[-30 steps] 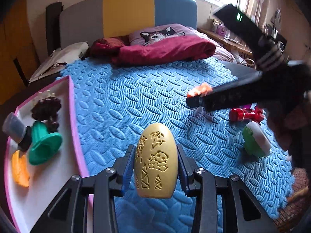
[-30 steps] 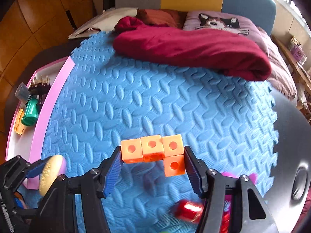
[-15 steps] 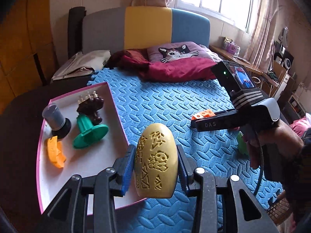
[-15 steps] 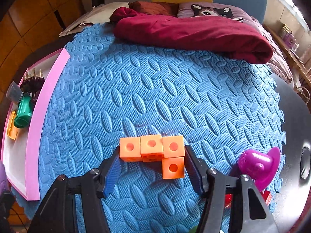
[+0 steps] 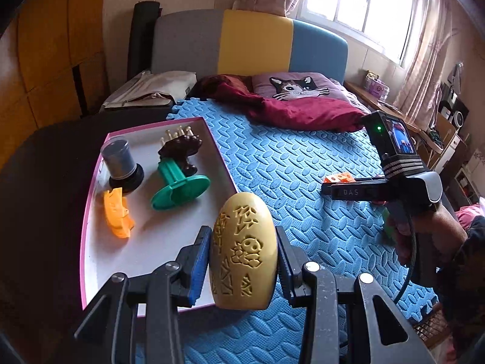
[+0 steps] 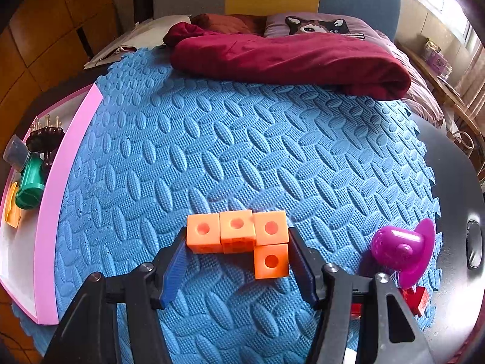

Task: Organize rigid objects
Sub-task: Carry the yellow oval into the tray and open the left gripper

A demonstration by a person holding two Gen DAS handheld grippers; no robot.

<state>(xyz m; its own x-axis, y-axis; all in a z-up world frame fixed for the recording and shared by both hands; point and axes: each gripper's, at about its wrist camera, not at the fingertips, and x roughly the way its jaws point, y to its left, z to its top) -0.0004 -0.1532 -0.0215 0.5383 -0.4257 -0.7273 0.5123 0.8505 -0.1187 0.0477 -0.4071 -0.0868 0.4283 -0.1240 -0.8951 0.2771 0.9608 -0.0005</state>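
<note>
**Listener:** Blue foam everywhere, I'm told. How much is already sorted?

**Operator:** Four things lie in the pink-rimmed tray [image 5: 91,200] at the left of the blue foam mat [image 5: 288,163] on the bed: a grey cup on a black base [image 5: 121,163], a dark brown spiked piece [image 5: 182,148], a green stand [image 5: 178,185] and an orange piece [image 5: 116,212].

**Listener:** And your hands?

**Operator:** My left gripper [image 5: 242,261] has its jaws clamped on a yellow carved egg-shaped object [image 5: 244,251], held in the air over the tray's near right corner. My right gripper [image 6: 236,257] has its jaws closed on an orange block of four joined cubes [image 6: 239,233], above the middle of the mat.

**Listener:** What's left?

**Operator:** Both held pieces are not yet set down. A purple hat-shaped toy [image 6: 400,248] and a red piece [image 6: 416,298] lie on the mat's near right corner. I'd judge we're about halfway.
</note>
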